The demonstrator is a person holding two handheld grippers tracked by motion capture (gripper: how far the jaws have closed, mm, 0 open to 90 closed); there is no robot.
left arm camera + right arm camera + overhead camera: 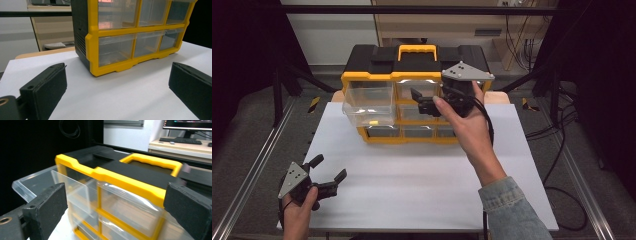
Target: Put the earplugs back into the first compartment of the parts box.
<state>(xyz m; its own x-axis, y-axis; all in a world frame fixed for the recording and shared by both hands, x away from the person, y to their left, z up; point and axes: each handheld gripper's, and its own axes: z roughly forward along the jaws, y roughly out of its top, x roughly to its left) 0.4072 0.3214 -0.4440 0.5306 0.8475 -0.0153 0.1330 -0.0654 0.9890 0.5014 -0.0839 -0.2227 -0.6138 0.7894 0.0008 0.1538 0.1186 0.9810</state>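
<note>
Near left: your left gripper (326,175) rested low on the white table (412,190), jaws spread wide and empty, aimed at the bin's lower drawers from well apart.

Middle: bare table between your left hand (297,212) and the bin.

Middle right: your right hand (464,120) reached in over the table, sleeve at the near edge.

Far centre: the yellow-and-black bin (412,65) stood on the table's far edge, handle (417,50) on top.

Far left of bin: the top-left drawer (368,102) stood pulled well out, clear-walled, a small yellow piece (373,122) near its front; what it was, unclear.

Far right of bin: your right gripper (422,100) hung in front of the upper drawers, jaws wide apart, nothing between them, just beside the open drawer but not touching it.

Status, as judged: drawer opened and released — done. Remaining: likely putting something in or taking it out, then pushing the drawer shut. Other drawers looked closed.
</note>
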